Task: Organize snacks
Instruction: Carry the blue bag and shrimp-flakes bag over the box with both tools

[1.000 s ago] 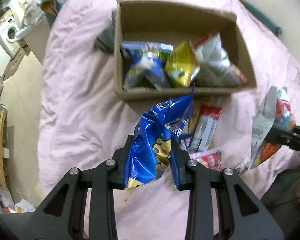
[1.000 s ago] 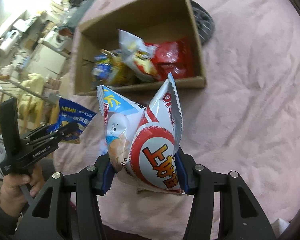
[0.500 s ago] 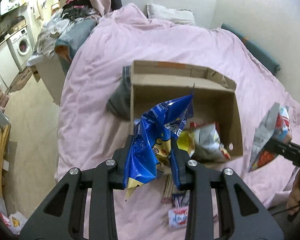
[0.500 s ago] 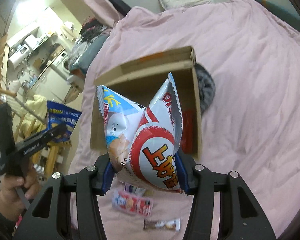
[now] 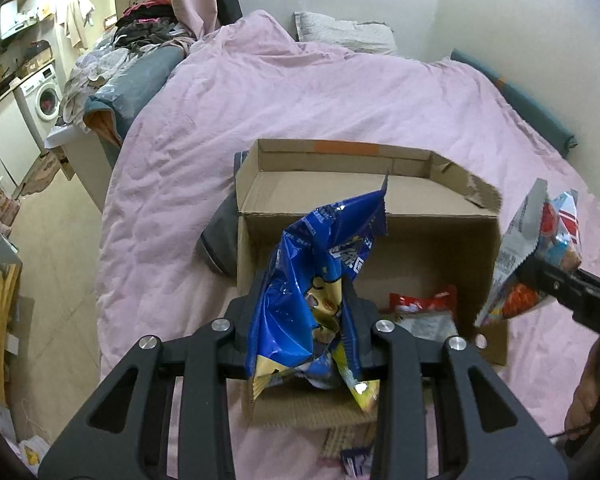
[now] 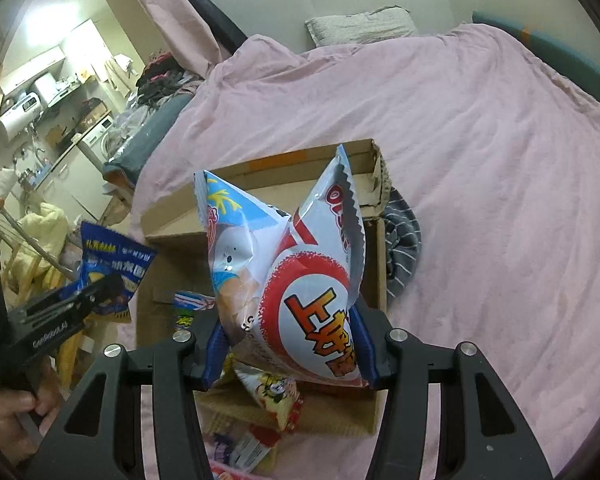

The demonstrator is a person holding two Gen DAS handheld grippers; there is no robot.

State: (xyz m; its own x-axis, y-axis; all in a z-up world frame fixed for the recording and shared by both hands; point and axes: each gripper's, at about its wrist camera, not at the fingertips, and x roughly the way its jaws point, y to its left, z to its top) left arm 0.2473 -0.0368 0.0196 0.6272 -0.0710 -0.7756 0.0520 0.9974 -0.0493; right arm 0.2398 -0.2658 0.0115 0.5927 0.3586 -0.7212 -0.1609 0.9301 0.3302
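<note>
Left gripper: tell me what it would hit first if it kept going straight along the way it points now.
Probably the cardboard box. The left gripper, shut on the blue snack bag, points down into the open box, so the bag would likely meet its inner floor or the red packet there first; depth is unclear.

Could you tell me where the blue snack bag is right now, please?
The blue snack bag is clamped in the left gripper, held up over the near side of the cardboard box on the pink bed.
</note>
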